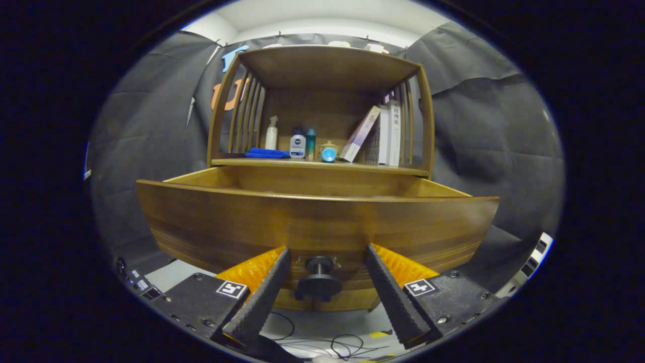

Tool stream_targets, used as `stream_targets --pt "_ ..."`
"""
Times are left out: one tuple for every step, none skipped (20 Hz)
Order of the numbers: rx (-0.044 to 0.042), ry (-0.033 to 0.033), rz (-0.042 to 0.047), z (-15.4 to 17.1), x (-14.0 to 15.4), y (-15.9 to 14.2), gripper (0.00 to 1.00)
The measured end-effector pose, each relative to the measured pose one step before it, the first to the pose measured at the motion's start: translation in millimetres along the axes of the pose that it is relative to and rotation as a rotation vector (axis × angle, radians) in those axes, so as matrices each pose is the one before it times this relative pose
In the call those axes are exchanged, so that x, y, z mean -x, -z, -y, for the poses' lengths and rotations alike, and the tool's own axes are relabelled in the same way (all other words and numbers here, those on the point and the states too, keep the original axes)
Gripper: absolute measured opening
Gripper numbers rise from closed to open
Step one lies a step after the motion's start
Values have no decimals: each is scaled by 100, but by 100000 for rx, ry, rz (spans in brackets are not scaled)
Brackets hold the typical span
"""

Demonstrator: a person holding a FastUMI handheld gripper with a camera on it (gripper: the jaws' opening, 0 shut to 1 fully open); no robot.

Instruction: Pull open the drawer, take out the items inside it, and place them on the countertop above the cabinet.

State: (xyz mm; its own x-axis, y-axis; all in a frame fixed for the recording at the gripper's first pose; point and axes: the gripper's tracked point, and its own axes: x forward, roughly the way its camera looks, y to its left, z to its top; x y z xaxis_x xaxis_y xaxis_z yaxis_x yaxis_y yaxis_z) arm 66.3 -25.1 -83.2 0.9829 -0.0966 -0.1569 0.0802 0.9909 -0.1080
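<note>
Drawer [317, 222]: pulled out, below the surface [322, 167].
Knob [318, 280]: on drawer front, between gripper [327, 257] fingers, untouched, jaws apart.
Surface, left to right: cloth [267, 153], spray bottle [271, 133], two bottles [298, 144], jar [328, 151], books [385, 136].
Cables [337, 345]: on floor below drawer.

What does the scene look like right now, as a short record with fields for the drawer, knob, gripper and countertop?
drawer: wooden drawer pulled out, inside hidden behind its front
knob: dark knob on the drawer front, between the fingers
gripper: gripper with jaws open, either side of the knob, not touching it
countertop: countertop holds bottles, a blue cloth and books
</note>
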Motion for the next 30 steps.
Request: stream_targets --pt "-664 -160 -156 160 -243 90 98" --pt "-552 180 -203 186 -61 -24 98" --pt "-50 262 34 90 29 18 98" --pt "171 275 217 28 -41 -70 98" --pt "420 152 170 -88 26 -53 98" --pt "82 -246 120 -72 -12 -106 98" --pt "-174 -252 -120 -92 -124 -12 98" --pt "-81 5 -73 68 -70 -8 98" --pt "-82 101 -131 117 -280 -70 98" --pt "41 -52 -38 37 -264 -94 98" --pt "4 -38 -160 -86 -241 -107 98" --pt "-174 -245 3 -14 -266 -140 98" --pt "-381 -545 -294 -75 -610 -140 98" --pt "-687 -876 -265 -103 -766 -303 98" --pt "-1045 -721 -456 -204 -912 -321 98" --pt "-727 106 -17 -116 -1055 -236 98" --pt "260 355 278 137 -883 -160 98" --pt "716 655 812 -156 -588 -395 98" --pt "267 466 1355 -117 -600 -604 98" --pt "-450 502 -209 -171 -718 -107 98" --pt "-805 250 945 -212 -408 -169 98" --pt "-326 137 -1734 -181 -897 203 98" --pt "-10 380 1210 -165 -820 -379 98" --pt "474 118 -769 22 -678 -88 98" --pt "230 -42 1229 -95 105 -133 97" --pt "260 -255 -289 18 -776 -131 98" --pt "352 -34 -87 12 -543 -46 98" --pt "211 20 45 -25 -636 -77 97" --pt "-231 15 -107 -33 -471 -58 97" --pt "-174 110 317 29 -1217 -277 98"
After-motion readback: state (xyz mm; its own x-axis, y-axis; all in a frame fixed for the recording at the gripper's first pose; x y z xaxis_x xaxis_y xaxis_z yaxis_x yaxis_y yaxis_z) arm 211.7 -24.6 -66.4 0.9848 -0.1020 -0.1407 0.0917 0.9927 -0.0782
